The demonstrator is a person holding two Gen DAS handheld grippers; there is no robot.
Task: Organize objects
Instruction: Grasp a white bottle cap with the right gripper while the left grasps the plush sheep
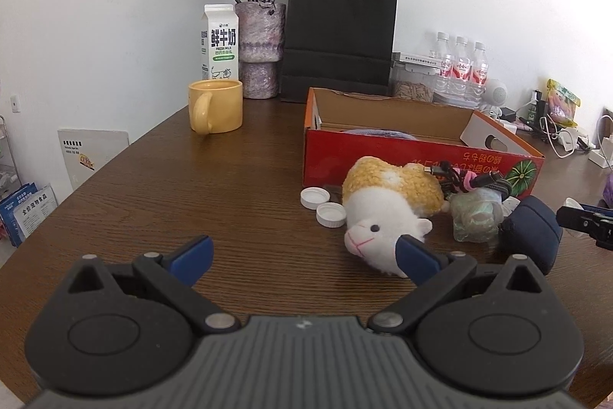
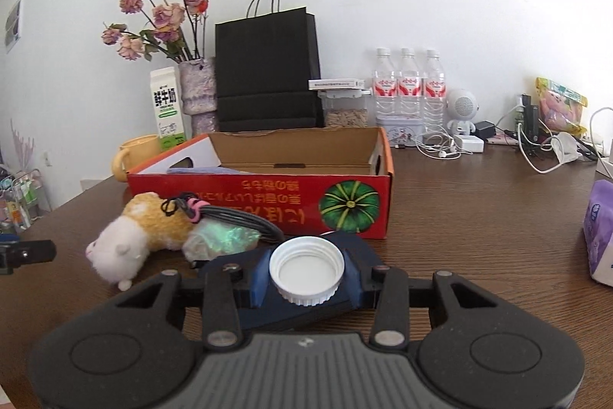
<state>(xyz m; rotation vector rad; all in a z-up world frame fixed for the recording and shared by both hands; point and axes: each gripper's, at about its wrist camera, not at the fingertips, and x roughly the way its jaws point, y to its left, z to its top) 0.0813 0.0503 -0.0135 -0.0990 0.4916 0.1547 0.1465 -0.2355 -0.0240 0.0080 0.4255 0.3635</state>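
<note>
Clamping a white bottle cap (image 2: 306, 269) short of the red box (image 2: 260, 196), your right gripper (image 2: 306, 275) risks dropping it; left gripper (image 1: 304, 257) gapes.

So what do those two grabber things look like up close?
Both look alike. The left gripper and the right gripper each have a ribbed grey middle, two round black humps like cat ears with triangle holes, black linkage bars joined by silver pins, and dark blue fingers. A tiny white mark sits on the grey part. No cables or sleeves show.
</note>
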